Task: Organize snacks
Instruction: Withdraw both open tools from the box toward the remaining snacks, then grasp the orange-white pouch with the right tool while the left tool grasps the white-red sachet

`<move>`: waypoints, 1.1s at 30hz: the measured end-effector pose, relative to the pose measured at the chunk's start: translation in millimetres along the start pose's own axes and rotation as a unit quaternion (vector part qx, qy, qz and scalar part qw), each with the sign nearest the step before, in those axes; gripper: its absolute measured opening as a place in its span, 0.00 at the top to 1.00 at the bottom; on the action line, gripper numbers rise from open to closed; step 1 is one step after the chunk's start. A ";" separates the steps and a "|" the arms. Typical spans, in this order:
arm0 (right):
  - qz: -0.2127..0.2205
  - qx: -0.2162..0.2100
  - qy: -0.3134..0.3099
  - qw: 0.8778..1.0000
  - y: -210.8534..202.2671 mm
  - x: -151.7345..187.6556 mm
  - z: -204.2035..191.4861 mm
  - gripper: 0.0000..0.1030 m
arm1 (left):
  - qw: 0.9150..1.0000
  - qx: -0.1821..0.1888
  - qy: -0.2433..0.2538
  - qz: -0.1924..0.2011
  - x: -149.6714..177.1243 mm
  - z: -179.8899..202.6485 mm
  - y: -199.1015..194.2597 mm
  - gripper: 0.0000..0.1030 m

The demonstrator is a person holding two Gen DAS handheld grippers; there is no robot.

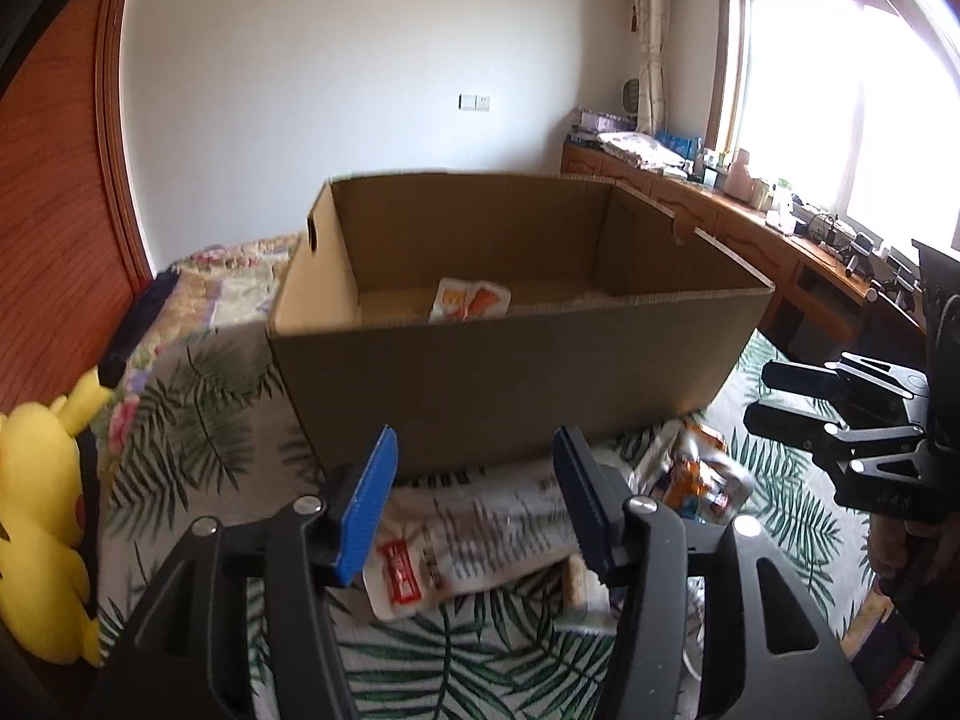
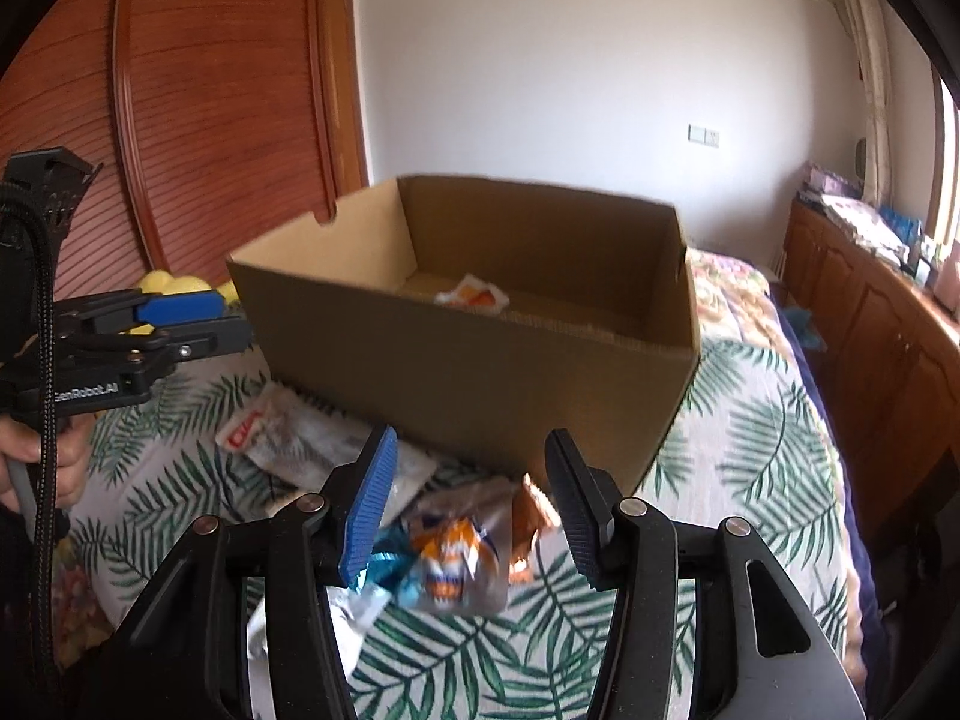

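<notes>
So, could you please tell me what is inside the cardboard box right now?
One white-and-orange snack packet lies on the floor of the cardboard box. The near wall hides the front strip of the floor, so anything lying there cannot be seen.

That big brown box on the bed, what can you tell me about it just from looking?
The cardboard box is plain brown corrugated card, open at the top with no lid or flaps showing. A side wall has a cut-out hand hole near its rim. It sits upright on the leaf-patterned bedspread. Inside, one orange-and-white snack packet lies on the floor; the rest of the visible floor is bare. More packets lie outside against its near wall. Neither gripper touches it.
</notes>
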State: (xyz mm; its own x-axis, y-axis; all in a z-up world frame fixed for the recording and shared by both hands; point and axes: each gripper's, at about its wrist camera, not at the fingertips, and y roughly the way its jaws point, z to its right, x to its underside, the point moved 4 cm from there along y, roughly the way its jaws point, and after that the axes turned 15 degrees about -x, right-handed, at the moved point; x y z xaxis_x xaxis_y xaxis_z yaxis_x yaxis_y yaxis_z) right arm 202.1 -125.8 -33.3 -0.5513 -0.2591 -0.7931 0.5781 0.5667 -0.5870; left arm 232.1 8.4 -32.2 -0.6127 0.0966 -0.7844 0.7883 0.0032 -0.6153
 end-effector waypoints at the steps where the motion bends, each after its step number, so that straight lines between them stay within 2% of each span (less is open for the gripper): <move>1: -0.004 0.000 0.002 1.000 1.4 3.6 0.8 0.49 | 1.000 0.002 0.000 -0.005 4.9 0.6 2.2 0.47; 17: -0.066 -0.011 0.017 0.998 42.9 34.0 12.6 0.52 | 0.999 -0.012 0.014 -0.042 35.3 2.4 28.7 0.43; 25: -0.093 -0.007 -0.013 0.996 56.5 35.4 3.6 0.52 | 0.998 -0.014 0.034 -0.041 34.3 8.2 31.3 0.43; 33: -0.117 -0.002 -0.045 0.992 66.1 40.7 -2.6 0.51 | 0.998 -0.012 0.032 -0.047 34.4 9.3 33.7 0.42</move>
State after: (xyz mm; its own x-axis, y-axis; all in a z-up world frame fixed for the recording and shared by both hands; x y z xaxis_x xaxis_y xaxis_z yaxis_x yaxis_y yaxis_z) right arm 216.3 -96.8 -104.0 -0.6143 -0.4528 -0.6462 0.4375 0.4861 -0.7565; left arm 237.1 2.7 -80.6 -0.6792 0.1586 -0.7167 0.7296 0.0390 -0.6828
